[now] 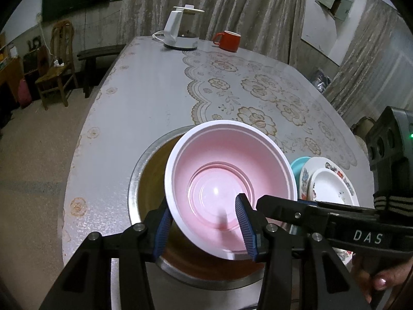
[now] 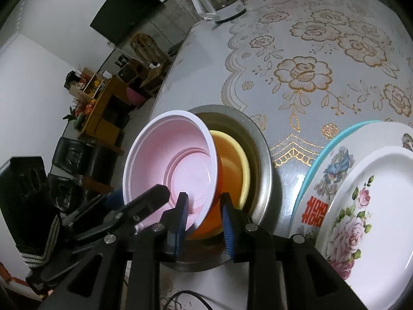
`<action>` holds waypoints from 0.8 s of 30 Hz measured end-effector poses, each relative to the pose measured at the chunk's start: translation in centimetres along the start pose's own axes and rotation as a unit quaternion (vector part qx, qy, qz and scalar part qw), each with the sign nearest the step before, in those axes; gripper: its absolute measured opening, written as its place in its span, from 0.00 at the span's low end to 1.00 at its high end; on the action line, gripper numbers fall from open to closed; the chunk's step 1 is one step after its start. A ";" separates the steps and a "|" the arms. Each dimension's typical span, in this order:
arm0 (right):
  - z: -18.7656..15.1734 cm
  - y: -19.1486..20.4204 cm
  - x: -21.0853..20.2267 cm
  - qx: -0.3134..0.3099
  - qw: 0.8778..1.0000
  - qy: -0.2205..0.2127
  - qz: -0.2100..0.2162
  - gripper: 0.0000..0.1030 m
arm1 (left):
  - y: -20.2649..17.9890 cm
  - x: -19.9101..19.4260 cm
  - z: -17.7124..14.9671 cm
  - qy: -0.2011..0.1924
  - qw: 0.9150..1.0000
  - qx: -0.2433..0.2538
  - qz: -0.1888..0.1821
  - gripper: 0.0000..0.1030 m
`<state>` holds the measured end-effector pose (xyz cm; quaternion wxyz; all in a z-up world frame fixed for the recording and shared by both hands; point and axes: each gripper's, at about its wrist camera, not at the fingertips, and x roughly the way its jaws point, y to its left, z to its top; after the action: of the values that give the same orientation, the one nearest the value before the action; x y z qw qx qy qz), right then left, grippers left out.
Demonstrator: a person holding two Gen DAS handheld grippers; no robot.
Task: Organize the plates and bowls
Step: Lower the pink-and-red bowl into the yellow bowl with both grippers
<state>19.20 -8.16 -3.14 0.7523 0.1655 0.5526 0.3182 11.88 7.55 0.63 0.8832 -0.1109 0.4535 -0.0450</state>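
A pink bowl with a white rim (image 1: pixel 227 180) sits tilted in a large steel basin (image 1: pixel 144 170) at the table's near edge. In the right wrist view the pink bowl (image 2: pixel 175 165) is nested in an orange bowl (image 2: pixel 209 222), and a yellow bowl (image 2: pixel 237 160) lies behind it in the basin (image 2: pixel 260 160). My left gripper (image 1: pixel 204 230) straddles the pink bowl's near rim, one finger inside and one outside. My right gripper (image 2: pixel 205 222) straddles the rims of the pink and orange bowls from the other side. Whether either one presses on the rim is unclear.
A stack of plates (image 1: pixel 327 186) lies right of the basin: a white floral plate on a patterned plate on a teal one (image 2: pixel 358 206). A white kettle base (image 1: pixel 180 33) and a red mug (image 1: pixel 228 40) stand at the table's far end. Chairs and shelves stand at the left.
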 end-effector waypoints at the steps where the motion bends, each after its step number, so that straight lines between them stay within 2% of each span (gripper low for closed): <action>1: 0.1 0.0 0.0 0.003 1.000 0.002 -0.001 0.26 | 0.1 0.0 0.0 0.001 1.000 -0.003 -0.001 0.48; 16: 0.6 0.2 -0.4 -0.012 1.000 -0.011 -0.016 0.31 | 0.3 0.4 0.2 0.007 1.000 -0.006 0.001 0.52; 20: 0.7 0.7 -0.1 -0.036 0.999 -0.016 -0.026 0.24 | 0.4 0.4 0.2 0.006 1.000 -0.005 0.002 0.51; 24: 1.1 0.9 0.0 -0.053 0.997 -0.026 -0.040 0.23 | 0.3 0.9 0.2 0.011 1.000 -0.003 0.000 0.51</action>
<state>19.93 -7.37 -2.23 0.7860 0.1116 0.5218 0.3121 12.59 7.70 -0.01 0.8777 -0.1133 0.4633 -0.0452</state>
